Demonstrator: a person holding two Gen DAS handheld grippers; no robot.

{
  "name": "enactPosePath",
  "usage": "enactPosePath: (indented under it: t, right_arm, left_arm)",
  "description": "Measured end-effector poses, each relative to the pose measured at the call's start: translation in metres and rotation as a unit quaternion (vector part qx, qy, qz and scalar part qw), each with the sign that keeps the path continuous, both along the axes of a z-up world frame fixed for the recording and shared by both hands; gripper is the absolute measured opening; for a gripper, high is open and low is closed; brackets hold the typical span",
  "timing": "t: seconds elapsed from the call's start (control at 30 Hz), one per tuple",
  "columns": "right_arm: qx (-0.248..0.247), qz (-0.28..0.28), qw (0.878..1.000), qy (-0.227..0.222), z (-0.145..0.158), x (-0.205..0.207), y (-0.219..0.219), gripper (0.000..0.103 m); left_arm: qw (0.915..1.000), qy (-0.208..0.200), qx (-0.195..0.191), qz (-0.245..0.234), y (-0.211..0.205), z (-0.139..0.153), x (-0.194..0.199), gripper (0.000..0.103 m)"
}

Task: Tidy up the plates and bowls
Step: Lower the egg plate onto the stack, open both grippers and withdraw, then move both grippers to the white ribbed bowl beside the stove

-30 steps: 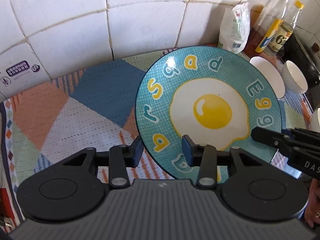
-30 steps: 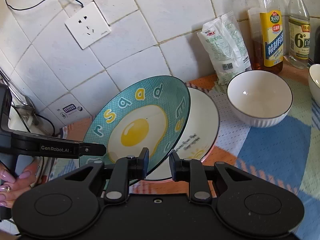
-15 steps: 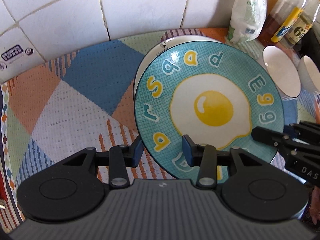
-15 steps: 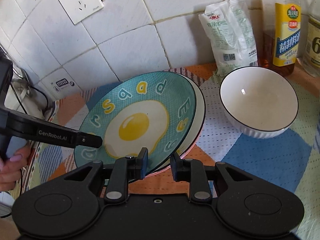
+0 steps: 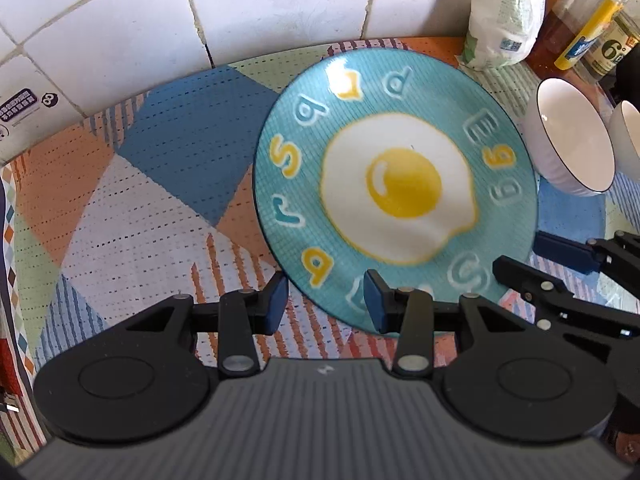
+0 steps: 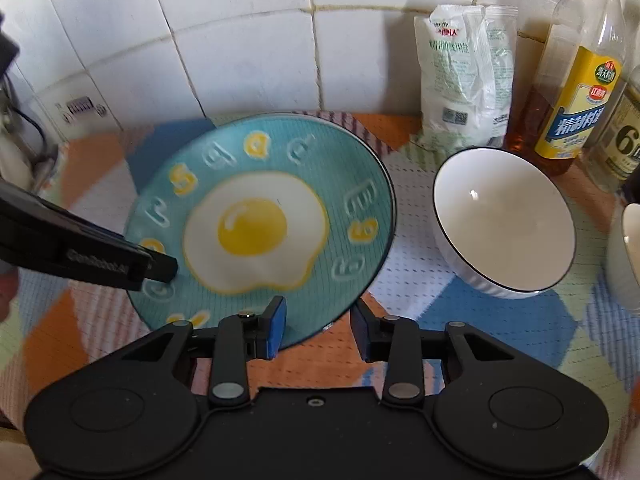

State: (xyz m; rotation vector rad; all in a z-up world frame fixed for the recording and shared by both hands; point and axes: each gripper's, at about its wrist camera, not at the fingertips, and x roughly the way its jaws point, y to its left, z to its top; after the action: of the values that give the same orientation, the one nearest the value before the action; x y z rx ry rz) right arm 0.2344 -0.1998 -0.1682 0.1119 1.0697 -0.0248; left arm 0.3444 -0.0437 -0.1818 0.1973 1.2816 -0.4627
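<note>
- The teal plate (image 5: 396,196), printed with a fried egg and a ring of letters, lies on the patchwork mat (image 5: 160,184) close to the white tiled wall (image 5: 280,0); its print is slightly blurred in both views.
- In neither view can anything be made out under the plate.
- Left gripper (image 5: 326,300): its two blue-padded fingers straddle the plate's near rim, one pad off the rim over the mat, the other over the plate's lettered border. The gap between them is moderate; whether the pads press on the rim cannot be told.
- Seen from the right wrist, the left gripper (image 6: 170,268) reaches in from the left with its tip over the plate's border.
- Right gripper (image 6: 318,326): its jaws are opening, with the plate's near edge between them. The left pad overlaps the rim, the right pad stands clear of it over the mat, so the pads are not clamped on the plate.
- From the left wrist, the right gripper (image 5: 516,264) comes in at the plate's right edge, its two fingers apart.
- A white bowl (image 6: 504,220) with a dark rim stands on the mat just right of the plate, apart from it; a second white bowl (image 6: 628,256) is cut off at the frame's right edge.
- Against the wall behind the bowls: a white packet (image 6: 464,80), an oil bottle with a yellow label (image 6: 576,92), and another bottle (image 6: 624,140) beside it.
</note>
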Motion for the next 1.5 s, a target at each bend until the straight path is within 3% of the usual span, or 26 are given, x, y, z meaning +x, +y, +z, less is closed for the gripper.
enactPosePath:
  t: [0.17, 0.33, 0.6, 0.7, 0.9, 1.2, 1.3, 1.5]
  right_arm:
    - [-0.046, 0.016, 0.999, -0.018, -0.001, 0.0, 0.014, 0.043]
    - [-0.001, -0.016, 0.998, -0.054, 0.003, -0.017, 0.006, 0.043]
    - [0.006, -0.088, 0.988, -0.126, 0.034, -0.057, -0.008, 0.044]
    - [-0.016, -0.113, 0.985, -0.13, 0.047, -0.067, -0.012, 0.045]
    - [-0.027, -0.139, 0.976, -0.163, 0.062, -0.108, -0.023, 0.053]
    - [-0.042, -0.183, 0.965, -0.184, 0.084, -0.172, -0.043, 0.056]
    - [-0.034, -0.19, 0.958, -0.211, 0.089, -0.196, -0.053, 0.07]
    - [-0.039, -0.203, 0.952, -0.225, 0.087, -0.228, -0.09, 0.073]
  left_arm:
    - [0.9999, 0.009, -0.008, -0.011, 0.004, 0.001, 0.002, 0.04]
    - [0.9995, 0.006, -0.022, -0.021, 0.007, 0.014, -0.002, 0.04]
    - [0.9968, -0.023, -0.023, -0.072, 0.0, 0.049, -0.019, 0.04]
    - [0.9948, -0.043, -0.027, -0.089, -0.006, 0.066, -0.026, 0.044]
    - [0.9936, -0.034, -0.061, -0.088, -0.009, 0.095, -0.041, 0.056]
    - [0.9888, -0.061, -0.055, -0.124, -0.034, 0.119, -0.088, 0.072]
    - [0.9887, -0.075, -0.049, -0.12, -0.048, 0.125, -0.102, 0.086]
    - [0.9879, -0.101, -0.015, -0.117, -0.09, 0.131, -0.129, 0.09]
